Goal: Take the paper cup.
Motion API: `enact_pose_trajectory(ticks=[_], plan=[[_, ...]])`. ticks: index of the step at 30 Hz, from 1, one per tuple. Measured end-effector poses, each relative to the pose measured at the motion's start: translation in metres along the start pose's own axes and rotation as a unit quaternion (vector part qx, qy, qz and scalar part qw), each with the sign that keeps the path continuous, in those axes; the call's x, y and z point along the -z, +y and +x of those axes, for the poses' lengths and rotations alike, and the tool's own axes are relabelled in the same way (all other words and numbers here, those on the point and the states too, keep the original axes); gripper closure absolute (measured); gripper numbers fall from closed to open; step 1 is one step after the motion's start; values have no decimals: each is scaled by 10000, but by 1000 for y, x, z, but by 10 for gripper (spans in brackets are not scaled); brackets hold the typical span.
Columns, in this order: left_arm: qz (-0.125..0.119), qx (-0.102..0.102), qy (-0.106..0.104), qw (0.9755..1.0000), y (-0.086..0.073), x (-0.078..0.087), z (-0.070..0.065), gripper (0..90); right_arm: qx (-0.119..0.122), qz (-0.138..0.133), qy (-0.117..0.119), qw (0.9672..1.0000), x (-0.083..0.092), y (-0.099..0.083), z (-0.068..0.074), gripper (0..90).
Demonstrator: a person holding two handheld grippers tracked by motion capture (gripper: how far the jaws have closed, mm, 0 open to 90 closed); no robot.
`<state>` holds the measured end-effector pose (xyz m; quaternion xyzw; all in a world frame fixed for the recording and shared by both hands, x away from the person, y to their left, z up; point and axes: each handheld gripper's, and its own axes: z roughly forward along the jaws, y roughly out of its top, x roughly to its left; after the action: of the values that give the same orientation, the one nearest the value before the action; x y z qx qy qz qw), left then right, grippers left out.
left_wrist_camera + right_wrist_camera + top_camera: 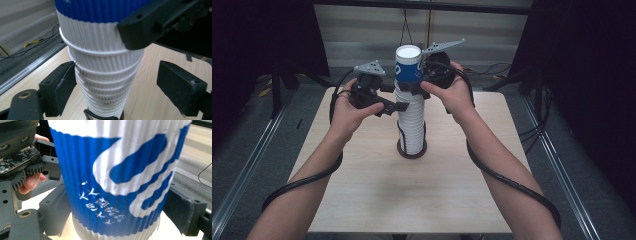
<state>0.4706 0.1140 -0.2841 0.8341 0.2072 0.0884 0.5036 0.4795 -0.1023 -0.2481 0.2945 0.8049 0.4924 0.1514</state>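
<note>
Mid-table, top cup gripped but not yet off the stack

Right gripper (421,85) has its jaws closed on the blue cup (407,67) crowning the stack (411,125); left gripper (116,82) straddles the white cups below, jaws wide, one pad touching, the other clear. Lifting the cup free seems left to do.
</note>
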Motion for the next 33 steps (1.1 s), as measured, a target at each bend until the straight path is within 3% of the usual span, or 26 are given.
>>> enact_pose_trajectory(ticks=[6, 9, 12, 17, 27, 31, 33], plan=[[-24, 9, 181, 9998, 1, -8, 1, 154, -6, 21, -9, 10000, 0, 1, 0, 147], [-72, 128, 248, 9996, 2, -13, 2, 153, -7, 25, -20, 10000, 0, 1, 1, 147], [-333, 133, 285, 9989, -1, -14, 1, 160, -8, 18, -19, 10000, 0, 0, 1, 147], [-433, 247, 250, 9984, -3, -17, 2, 146, -4, 5, -22, 10000, 0, 0, 1, 148], [-441, 154, 215, 9987, -3, -19, 1, 146, 27, 88, -32, 10000, 3, 1, 1, 149], [-427, 155, 243, 9987, -2, -19, -1, 149, 257, 54, -62, 9996, 5, 2, 4, 175], [-441, 167, 229, 9986, -3, -20, -2, 149, 177, 60, -73, 9998, 6, 2, 4, 176]])
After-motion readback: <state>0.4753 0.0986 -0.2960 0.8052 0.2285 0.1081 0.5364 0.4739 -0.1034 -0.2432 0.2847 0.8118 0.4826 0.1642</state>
